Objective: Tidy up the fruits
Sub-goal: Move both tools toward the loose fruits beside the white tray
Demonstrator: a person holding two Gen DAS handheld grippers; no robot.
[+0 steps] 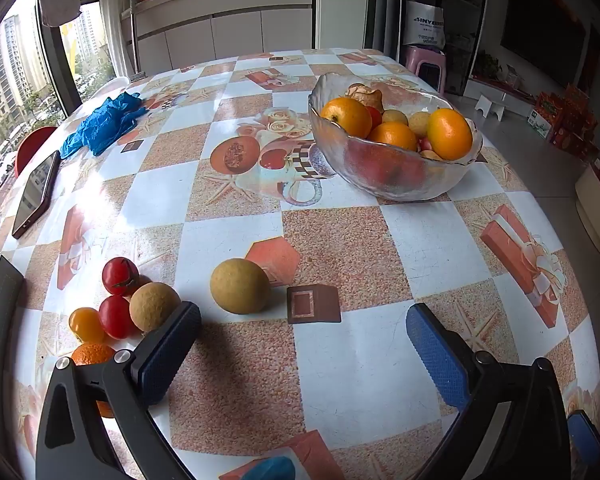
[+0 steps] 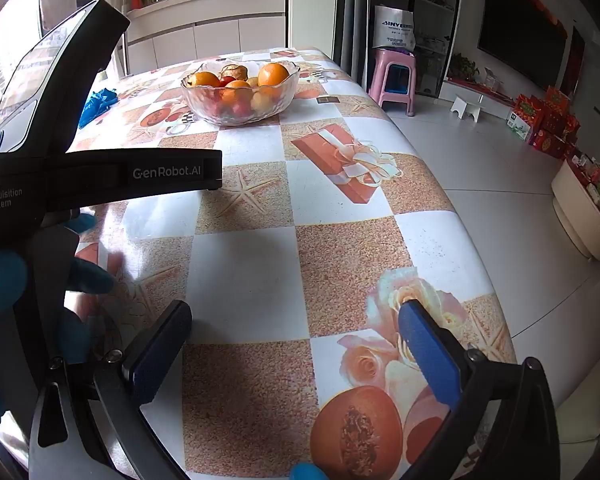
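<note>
Your left gripper (image 1: 300, 332) is hanging over the table (image 1: 348, 236) with its jaws spread wide and nothing between them; your right gripper (image 2: 296, 332) is doing the same over a bare patch of cloth, and the other device is crossing its view on the left, with a blue-gloved hand (image 2: 4, 280) on it. Just ahead of your left gripper, slightly left of centre, a tan round fruit (image 1: 240, 286) is sitting alone. Beside the left finger a cluster is waiting: another tan fruit (image 1: 154, 306), two red tomatoes (image 1: 120, 276) (image 1: 116, 317), a small yellow one (image 1: 86, 325) and an orange (image 1: 92, 354) partly hidden behind the finger. Farther off, ahead and to the right, the glass bowl (image 1: 396, 176) is already holding several oranges and smaller fruits. Judging by that, you are well into the job, with about six loose pieces left to move. Beyond, to the left, blue gloves (image 1: 100, 124) and a tablet (image 1: 36, 194) are lying well apart from the fruit.
</note>
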